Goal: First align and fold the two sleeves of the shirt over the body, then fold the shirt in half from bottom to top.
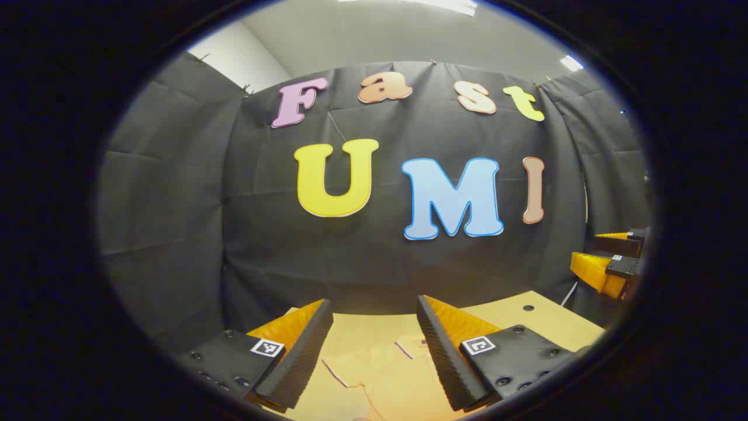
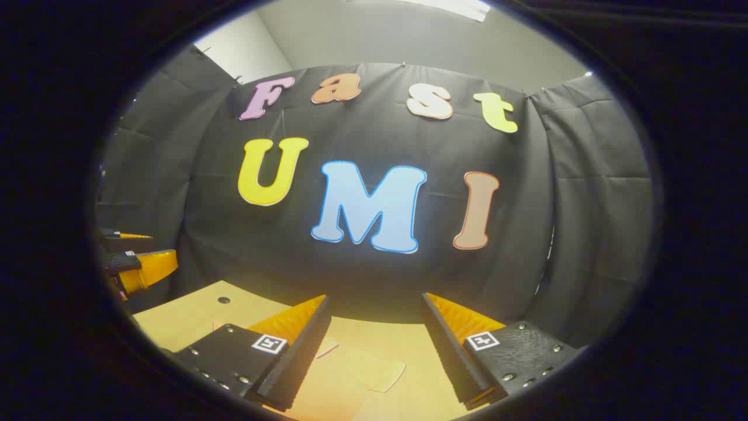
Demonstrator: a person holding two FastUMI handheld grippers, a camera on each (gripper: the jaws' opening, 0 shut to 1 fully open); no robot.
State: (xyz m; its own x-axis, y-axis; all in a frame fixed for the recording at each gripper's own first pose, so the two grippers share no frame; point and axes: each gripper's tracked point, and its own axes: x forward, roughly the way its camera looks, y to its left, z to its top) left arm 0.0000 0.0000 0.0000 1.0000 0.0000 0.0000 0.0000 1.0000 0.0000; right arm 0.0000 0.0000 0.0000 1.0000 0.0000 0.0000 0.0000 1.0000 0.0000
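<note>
In the left gripper view my left gripper (image 1: 374,351) hangs above the table (image 1: 543,321) with its fingers spread wide apart, holding nothing. Between and below those fingers lies the shirt (image 1: 380,374), flat on the tabletop, its pale cloth close in tone to the wood. A short sleeve (image 1: 345,371) with a thin dark edge reaches out toward my left finger, and the collar (image 1: 412,346) sits just beside the inner edge of my right finger. The fingers are above the cloth, not touching it. Far off at the right edge of this view my right gripper (image 1: 608,257) shows, raised over the table's far side; from here its fingers look parted

In the right gripper view my left gripper shows small at the left edge (image 2: 137,257), held above the table's corner (image 2: 193,316). My right gripper (image 2: 374,351) sits at the bottom with its fingers also wide apart and empty. Between them, lower down, lies the shirt's other sleeve (image 2: 380,374), flat on the table with a rounded cuff edge, nearer my left finger than my right, and clear of both
</note>
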